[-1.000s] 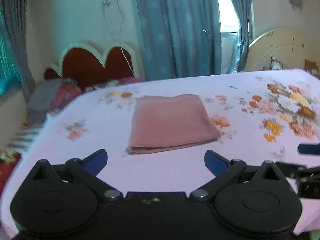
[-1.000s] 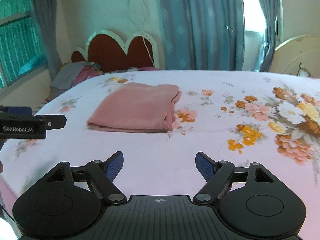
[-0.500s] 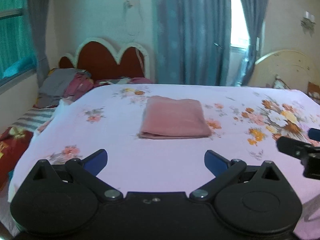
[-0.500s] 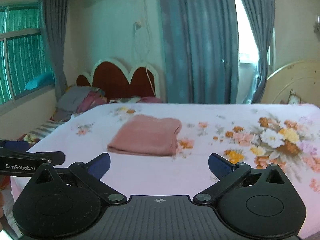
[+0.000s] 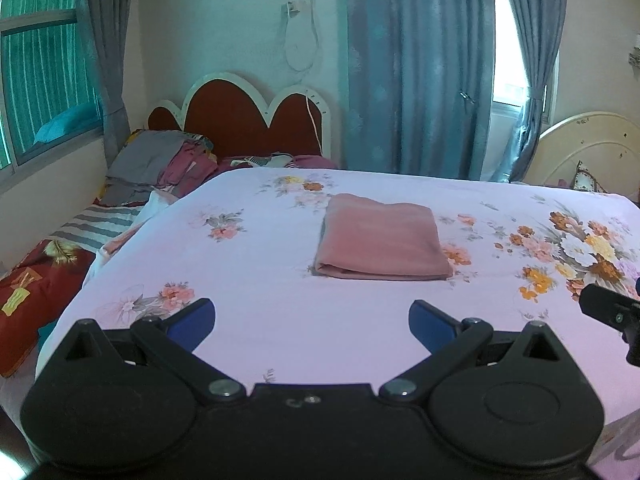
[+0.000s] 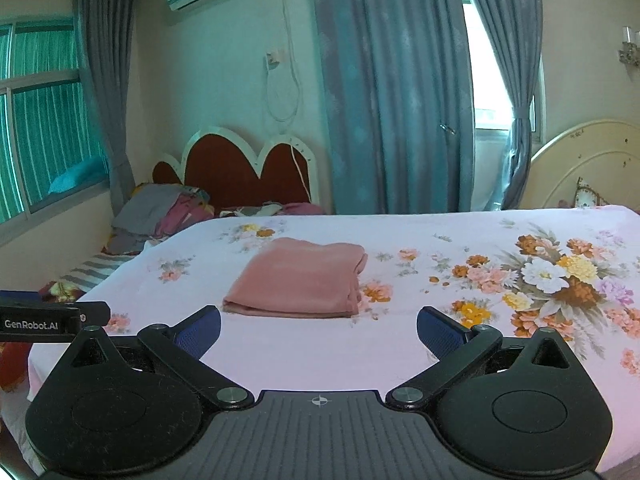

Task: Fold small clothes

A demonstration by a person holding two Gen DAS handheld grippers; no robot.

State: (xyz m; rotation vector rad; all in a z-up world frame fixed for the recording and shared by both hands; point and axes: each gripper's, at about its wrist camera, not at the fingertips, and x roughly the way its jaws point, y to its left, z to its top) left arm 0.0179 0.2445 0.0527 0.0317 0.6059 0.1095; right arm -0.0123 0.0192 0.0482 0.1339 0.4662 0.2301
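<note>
Right wrist: folded pink cloth (image 6: 298, 278) beyond hand-held gripper (image 6: 319, 330)

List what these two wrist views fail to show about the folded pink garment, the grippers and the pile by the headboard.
- Pink garment: which kind of clothing it is; the folds hide it in both views.
- Right gripper in the left wrist view: only a black tip, cut by the right edge.
- Left gripper in the right wrist view: one labelled finger, cut by the left edge.
- Clothes pile: single items too small to tell apart.
</note>
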